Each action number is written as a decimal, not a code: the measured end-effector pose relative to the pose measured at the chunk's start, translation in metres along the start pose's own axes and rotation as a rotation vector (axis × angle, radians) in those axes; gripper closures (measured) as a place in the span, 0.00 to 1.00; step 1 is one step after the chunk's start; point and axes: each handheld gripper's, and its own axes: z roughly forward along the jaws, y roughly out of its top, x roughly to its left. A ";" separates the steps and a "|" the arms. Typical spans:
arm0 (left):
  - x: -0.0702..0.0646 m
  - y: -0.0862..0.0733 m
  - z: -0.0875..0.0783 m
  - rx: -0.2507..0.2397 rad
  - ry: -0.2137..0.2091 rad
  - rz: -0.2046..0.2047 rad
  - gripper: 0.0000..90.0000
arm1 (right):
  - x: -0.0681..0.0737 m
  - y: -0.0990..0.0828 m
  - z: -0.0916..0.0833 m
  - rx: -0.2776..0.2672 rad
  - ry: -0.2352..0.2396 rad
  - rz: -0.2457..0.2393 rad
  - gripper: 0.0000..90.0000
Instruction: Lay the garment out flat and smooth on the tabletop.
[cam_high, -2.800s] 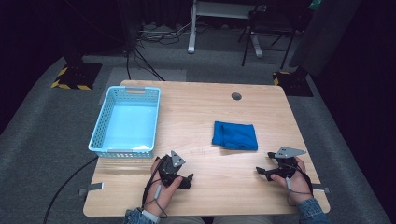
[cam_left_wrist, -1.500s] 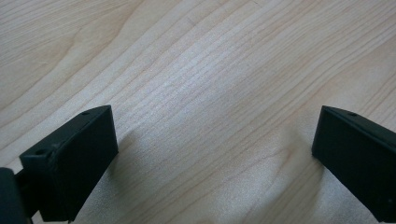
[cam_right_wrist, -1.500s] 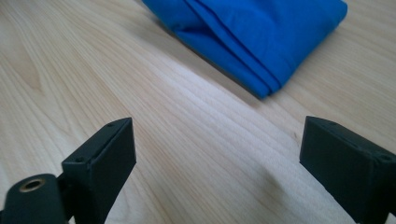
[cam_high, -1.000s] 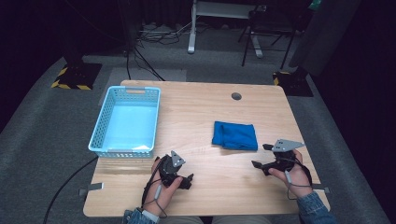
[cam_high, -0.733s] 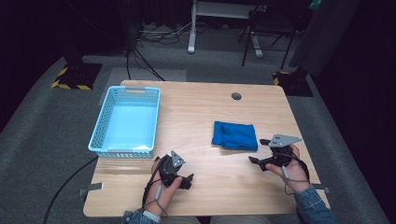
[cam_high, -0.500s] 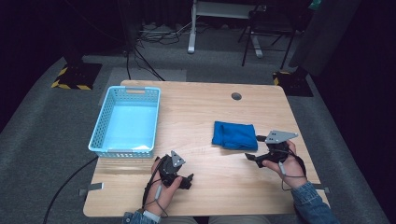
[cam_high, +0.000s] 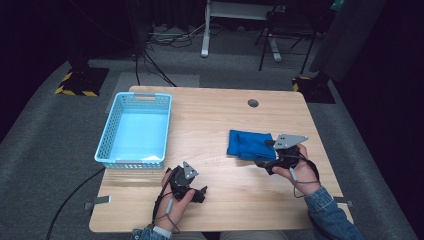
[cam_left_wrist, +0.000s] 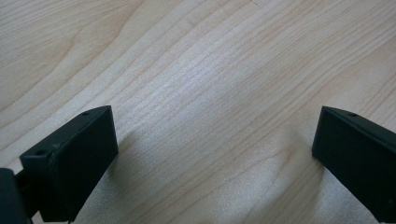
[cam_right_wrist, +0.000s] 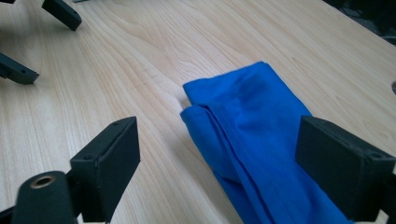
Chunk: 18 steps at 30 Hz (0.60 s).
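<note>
The right gripper (cam_high: 264, 162) is seen right of centre in the high view, at the near right edge of the folded blue cloth (cam_high: 250, 145). Its jaws are spread wide and clamp nothing; in the right gripper view the cloth (cam_right_wrist: 261, 140) lies between and ahead of them, apparently untouched by either pad. The cloth's long axis runs there from the lower right up toward the frame's centre, with a folded corner pointing to the upper left and layered edges along its left side. In the high view it lies as a rectangle, longer across the frame, slightly tilted.

The left gripper (cam_high: 199, 192) is held low near the bottom centre of the high view, its jaws parted over bare wood.

Open wooden table (cam_high: 210, 120) is left between the cloth and the light blue plastic basket (cam_high: 107, 145) at the left. The table's right edge lies close beyond the right hand (cam_high: 295, 170).
</note>
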 end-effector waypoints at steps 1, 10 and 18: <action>0.000 0.000 0.000 0.000 0.000 -0.001 0.00 | 0.001 0.002 0.002 -0.001 0.004 -0.010 0.16; 0.000 0.000 0.000 0.000 -0.001 0.000 0.00 | 0.004 0.015 0.016 0.010 0.015 -0.028 0.17; 0.000 0.000 0.000 0.000 -0.001 0.000 0.00 | 0.001 0.019 0.035 0.025 -0.020 -0.035 0.19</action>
